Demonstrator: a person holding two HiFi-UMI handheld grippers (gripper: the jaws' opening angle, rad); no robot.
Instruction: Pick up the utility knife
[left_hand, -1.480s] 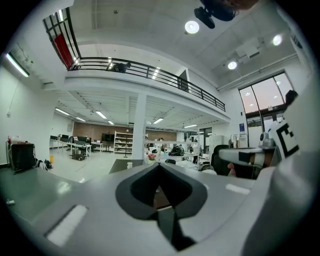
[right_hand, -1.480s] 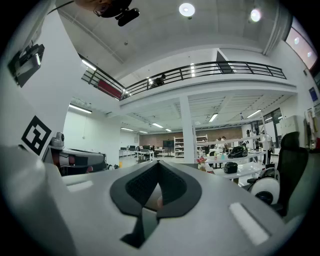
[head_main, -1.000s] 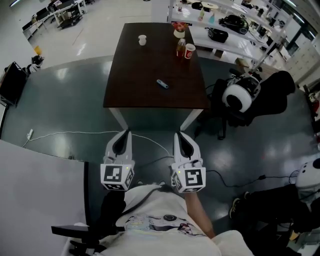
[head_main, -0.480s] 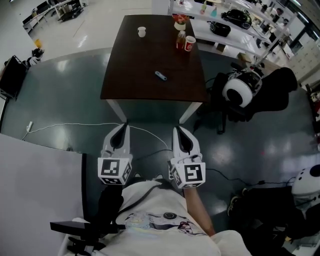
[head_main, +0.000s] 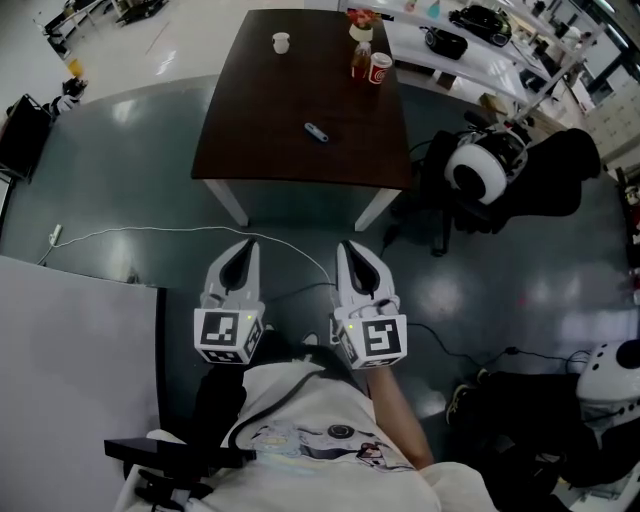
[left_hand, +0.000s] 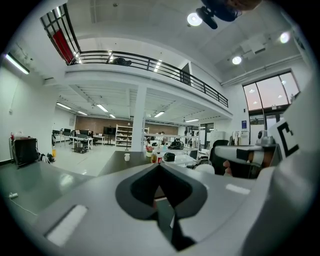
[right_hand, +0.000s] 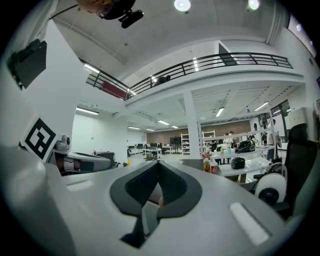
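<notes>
While the knife (head_main: 316, 132) lies midway on the table (head_main: 250, 150), left gripper (head_main: 244, 262) and right gripper (head_main: 356, 262) hang shut, empty, well short of it: likely approach phase, needing a reach and opened jaws

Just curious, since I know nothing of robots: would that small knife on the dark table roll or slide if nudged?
The utility knife lies flat and looks slim, so it probably won't roll. The table top looks smooth, so a nudge could slide it. It seems small, so likely light, though it's too distant to tell.
</notes>
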